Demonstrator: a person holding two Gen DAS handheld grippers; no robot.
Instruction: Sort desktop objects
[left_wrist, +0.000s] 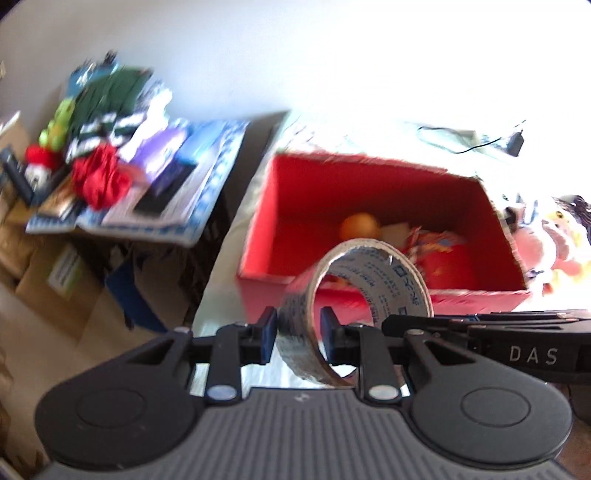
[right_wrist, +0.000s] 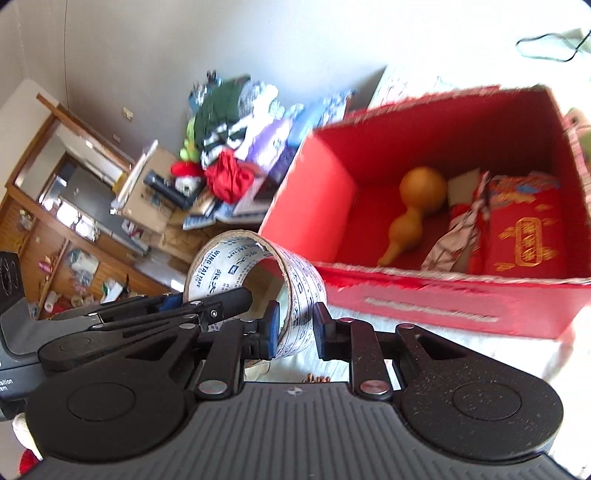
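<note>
Your left gripper (left_wrist: 298, 334) is level at the lower centre of its frame, aimed toward the red box (left_wrist: 317, 206). Your right gripper (right_wrist: 294, 330) sits likewise at lower centre of its own frame and enters the left view from the right edge.

The tape roll (left_wrist: 343, 295) is a wide ring of clear packing tape on a cardboard core printed with dark lettering; it stands on edge, its open hole showing in both views. In the right wrist view the tape roll (right_wrist: 258, 280) rises from lower centre toward the left.

Both grippers pinch the same roll: each has one blue-padded finger inside the ring and one outside, pressed against the wall. The left gripper holds the near-left part of the ring, the right gripper the opposite part.

The roll is held in the air in front of the box's near wall. Inside the box lie an orange gourd (right_wrist: 413, 210) and a red packet with gold print (right_wrist: 524, 236). A cluttered pile (left_wrist: 110, 147) occupies the upper left.
</note>
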